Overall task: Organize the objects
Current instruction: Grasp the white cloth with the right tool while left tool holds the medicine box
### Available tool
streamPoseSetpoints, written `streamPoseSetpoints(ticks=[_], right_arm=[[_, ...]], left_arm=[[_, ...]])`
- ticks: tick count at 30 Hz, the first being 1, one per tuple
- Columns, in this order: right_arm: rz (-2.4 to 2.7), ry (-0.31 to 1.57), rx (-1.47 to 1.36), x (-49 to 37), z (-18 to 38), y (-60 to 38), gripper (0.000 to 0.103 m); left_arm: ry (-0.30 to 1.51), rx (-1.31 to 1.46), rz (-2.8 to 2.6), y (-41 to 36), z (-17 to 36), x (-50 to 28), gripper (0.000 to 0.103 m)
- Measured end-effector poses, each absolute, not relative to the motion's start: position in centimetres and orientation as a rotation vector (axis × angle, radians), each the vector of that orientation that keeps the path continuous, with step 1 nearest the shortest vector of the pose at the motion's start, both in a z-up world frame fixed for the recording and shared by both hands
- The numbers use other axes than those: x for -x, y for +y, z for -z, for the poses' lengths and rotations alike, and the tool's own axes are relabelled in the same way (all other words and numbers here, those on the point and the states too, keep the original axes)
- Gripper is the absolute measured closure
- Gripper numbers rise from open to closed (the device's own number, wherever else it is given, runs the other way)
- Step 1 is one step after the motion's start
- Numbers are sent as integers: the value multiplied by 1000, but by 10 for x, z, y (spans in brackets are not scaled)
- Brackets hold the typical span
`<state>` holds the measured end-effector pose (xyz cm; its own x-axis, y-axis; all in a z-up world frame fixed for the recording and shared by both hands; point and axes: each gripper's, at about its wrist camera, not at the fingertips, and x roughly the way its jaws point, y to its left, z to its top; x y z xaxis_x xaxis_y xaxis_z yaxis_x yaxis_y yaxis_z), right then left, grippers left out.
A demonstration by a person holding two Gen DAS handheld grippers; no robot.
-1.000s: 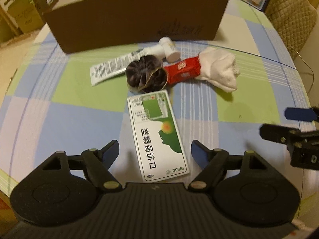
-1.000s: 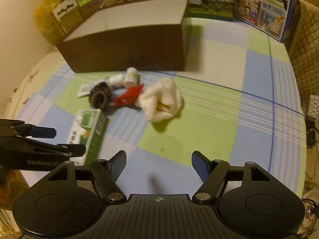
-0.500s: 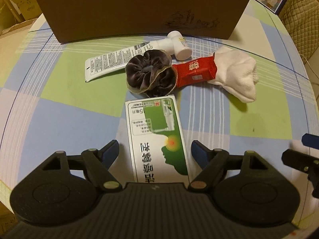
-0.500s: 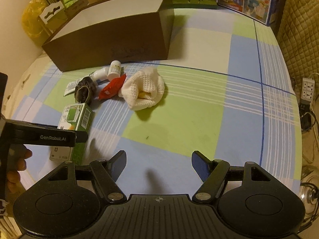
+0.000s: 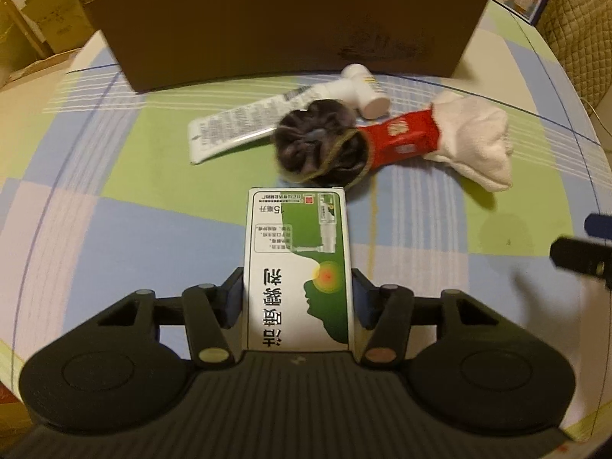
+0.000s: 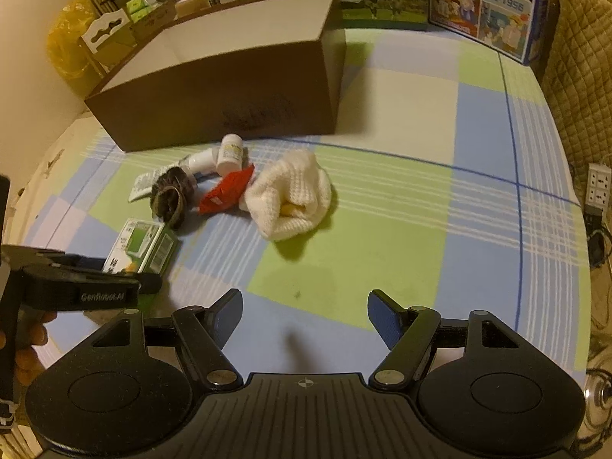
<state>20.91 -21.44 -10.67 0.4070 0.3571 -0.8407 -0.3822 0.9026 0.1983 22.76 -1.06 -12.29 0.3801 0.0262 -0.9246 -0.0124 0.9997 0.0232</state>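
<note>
My left gripper [image 5: 297,294] is shut on a green and white medicine box [image 5: 298,260], clamping its two long sides near the table; the box also shows in the right wrist view [image 6: 143,244]. Beyond it lie a dark scrunchie [image 5: 321,149], a white tube [image 5: 244,126], a small white bottle [image 5: 363,90], a red packet [image 5: 401,137] and a white sock [image 5: 474,145]. An open brown cardboard box [image 6: 229,88] stands behind them. My right gripper [image 6: 305,315] is open and empty, above the checked tablecloth right of the pile.
The round table [image 6: 478,176] has a checked blue, green and white cloth. Milk cartons [image 6: 482,4] stand at the far edge. A quilted chair back [image 6: 581,76] is at the right, and a power strip [image 6: 596,187] lies below the table edge.
My left gripper moved forward over the medicine box and its fingers closed on the box's sides. The right gripper stayed open with little movement.
</note>
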Motion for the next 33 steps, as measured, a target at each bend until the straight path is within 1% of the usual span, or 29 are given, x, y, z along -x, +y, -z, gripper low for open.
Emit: streamPoseSetpoints(ticks=[12, 22, 23, 24, 25, 27, 28, 30, 33], right_arm=[[-484, 976, 31, -256, 100, -186, 34], [-454, 1031, 33, -287, 122, -164, 35], [-457, 1037, 30, -288, 125, -164, 37], [-460, 1047, 26, -289, 127, -163, 43], [-460, 1059, 27, -290, 130, -163, 55], [-460, 1068, 35, -289, 134, -163, 59], [-463, 1063, 40, -287, 134, -163, 69], [-462, 1058, 56, -285, 133, -164, 75], [-461, 1061, 53, -284, 129, -167, 79]], left_arm=[[1111, 23, -163, 49, 102, -220, 51], [1086, 47, -214, 72, 90, -224, 51], [1086, 47, -214, 72, 91, -224, 51], [1086, 47, -213, 72, 91, -224, 51], [1087, 47, -212, 73, 90, -224, 51], [1086, 47, -211, 73, 90, -225, 51], [1086, 47, -208, 73, 90, -225, 51], [1085, 46, -205, 73, 90, -227, 51], [1082, 45, -196, 72, 89, -230, 51]])
